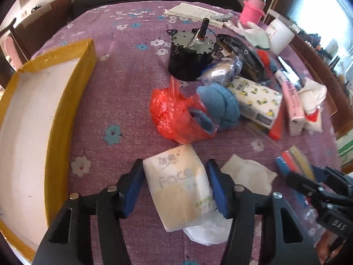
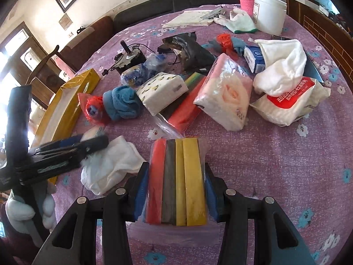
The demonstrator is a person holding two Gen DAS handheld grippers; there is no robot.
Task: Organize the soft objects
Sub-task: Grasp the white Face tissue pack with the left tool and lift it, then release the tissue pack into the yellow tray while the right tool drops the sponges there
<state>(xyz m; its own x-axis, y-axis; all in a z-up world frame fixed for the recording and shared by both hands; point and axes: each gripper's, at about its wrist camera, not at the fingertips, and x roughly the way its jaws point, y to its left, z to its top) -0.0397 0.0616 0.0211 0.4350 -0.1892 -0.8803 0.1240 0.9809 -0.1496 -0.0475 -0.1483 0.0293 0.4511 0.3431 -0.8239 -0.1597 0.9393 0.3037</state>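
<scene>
My left gripper [image 1: 175,172] is shut on a white and tan tissue pack [image 1: 181,185] marked "Face", held above the purple floral tablecloth [image 1: 123,77]. My right gripper [image 2: 175,176] is shut on a clear bag of coloured sponge strips [image 2: 178,181], red, grey and yellow. The yellow cardboard box [image 1: 59,114] with a white inside lies open to the left. It also shows in the right wrist view [image 2: 66,106]. A white cloth [image 2: 110,165] lies between the two grippers.
A pile sits mid-table: red plastic bag [image 1: 174,112], blue knit cloth [image 1: 222,103], lemon-print tissue pack [image 1: 256,99], pink tissue pack [image 2: 225,92], red-labelled wipes [image 2: 291,101], white towel [image 2: 284,64]. A black motor [image 1: 189,53], pink bottle [image 1: 252,11] and white tub [image 2: 270,15] stand behind.
</scene>
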